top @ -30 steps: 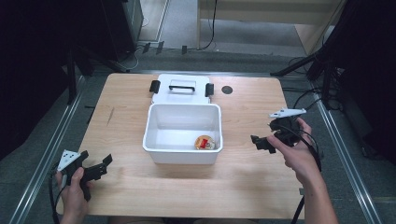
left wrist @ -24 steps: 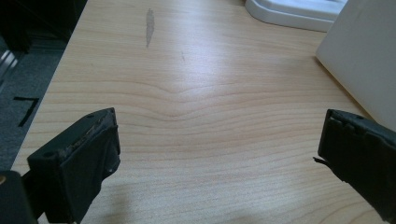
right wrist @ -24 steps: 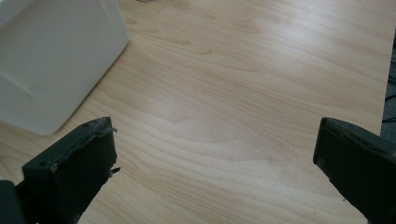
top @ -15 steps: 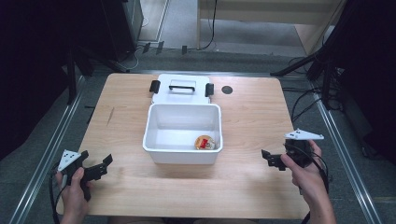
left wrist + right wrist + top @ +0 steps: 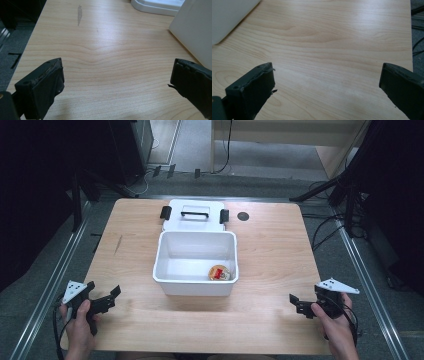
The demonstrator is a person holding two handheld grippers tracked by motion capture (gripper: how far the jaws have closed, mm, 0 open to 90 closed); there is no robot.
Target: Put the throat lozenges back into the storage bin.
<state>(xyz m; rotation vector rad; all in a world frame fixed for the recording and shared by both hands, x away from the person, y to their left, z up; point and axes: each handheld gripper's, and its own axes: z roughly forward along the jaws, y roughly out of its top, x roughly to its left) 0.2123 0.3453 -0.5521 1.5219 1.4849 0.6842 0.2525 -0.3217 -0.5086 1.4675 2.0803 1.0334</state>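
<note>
- The white bin point(image 5: 196, 265) stood near the middle of the wooden table point(image 5: 270, 250), open at the top, with its white lid point(image 5: 194, 215) lying flat just beyond its far wall (the lid's black handle and two black side clips faced up).
- Inside the bin, a small round item point(image 5: 219, 272) with a red and yellow top lay on the floor at the near right corner; the print on it was too small to read, so it may have been a snack cup or a tin.
- The left gripper point(image 5: 101, 302) sat at the near left corner of the table, held in the person's left hand point(image 5: 80, 322), well apart from the bin.
- In the left gripper view its two black jaws were spread wide over bare wood, nothing between them, with the bin's white wall point(image 5: 193, 30) at the right edge.
- The right gripper point(image 5: 301, 303) was at the near right edge of the table, held in the right hand point(image 5: 337, 327), also well apart from the bin.
- In the right gripper view its jaws likewise stood wide apart and empty above the wood, a corner of the bin point(image 5: 229, 15) showing at the far left.
- A small dark round spot point(image 5: 243, 216) marked the table just right of the lid.
</note>
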